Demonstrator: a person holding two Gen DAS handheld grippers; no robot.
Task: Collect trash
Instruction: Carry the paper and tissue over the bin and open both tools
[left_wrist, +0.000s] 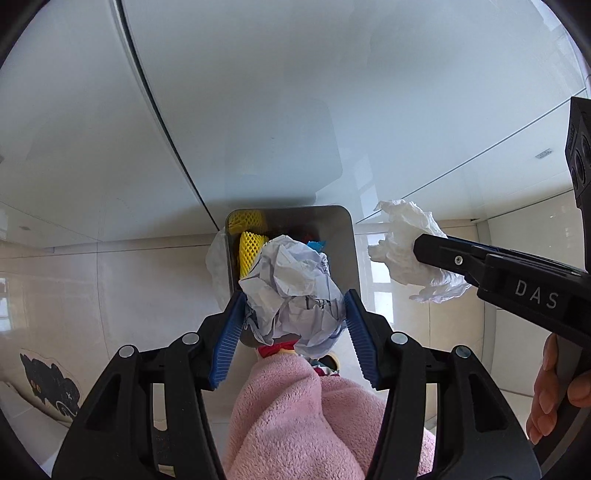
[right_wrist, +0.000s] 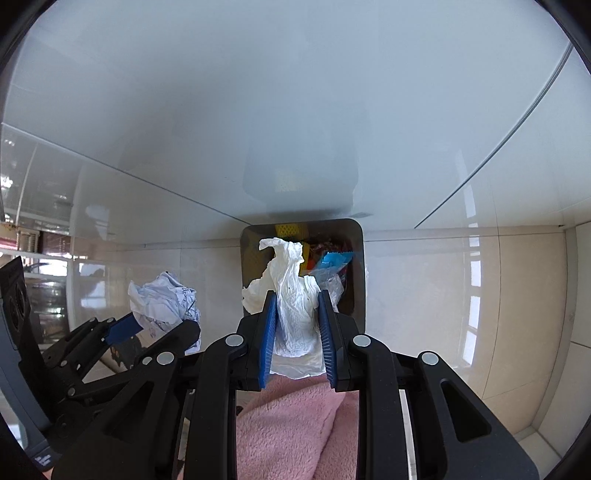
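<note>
**Both grippers loaded above the bin**

Nearest to me, under both cameras, is a fuzzy pink fleece garment (left_wrist: 295, 413), filling the bottom of each view between my black arms.

My left gripper (left_wrist: 293, 314) has its blue ribbed pads (left_wrist: 225, 343) pressed against either side of a large crumpled ball of white paper with faint ink marks (left_wrist: 291, 291). The jaws stand fairly wide because the ball is bulky; it bulges up and forward past the pad tips. In the right wrist view the same ball (right_wrist: 162, 299) shows off to the left, gripped at the end of that gripper.

My right gripper (right_wrist: 297, 332) has its jaws set narrow, clamped on a wrinkled white paper tissue (right_wrist: 295, 317). The tissue stands up between the blue pads (right_wrist: 267, 339), a twisted tail rising above them and a loose flap hanging below. From the left wrist view the tissue (left_wrist: 410, 251) sticks out past the tip of the right gripper (left_wrist: 428, 251), and fingers of a person's hand (left_wrist: 554, 384) wrap its handle at the right edge.

Beyond both loads stands a rectangular metal trash bin with rounded corners (left_wrist: 347, 243), open at the top, on pale glossy floor tiles (left_wrist: 110, 295). Inside lie yellow foam fruit netting (left_wrist: 249, 247), a scrap of blue wrapper (right_wrist: 334, 260) and some clear plastic (right_wrist: 330, 284). The paper ball overlaps the bin's opening in the left view; the tissue overlaps it in the right.

Behind the bin rises a glossy white panelled wall (left_wrist: 258, 92), which carries the bin's dim reflection.
</note>
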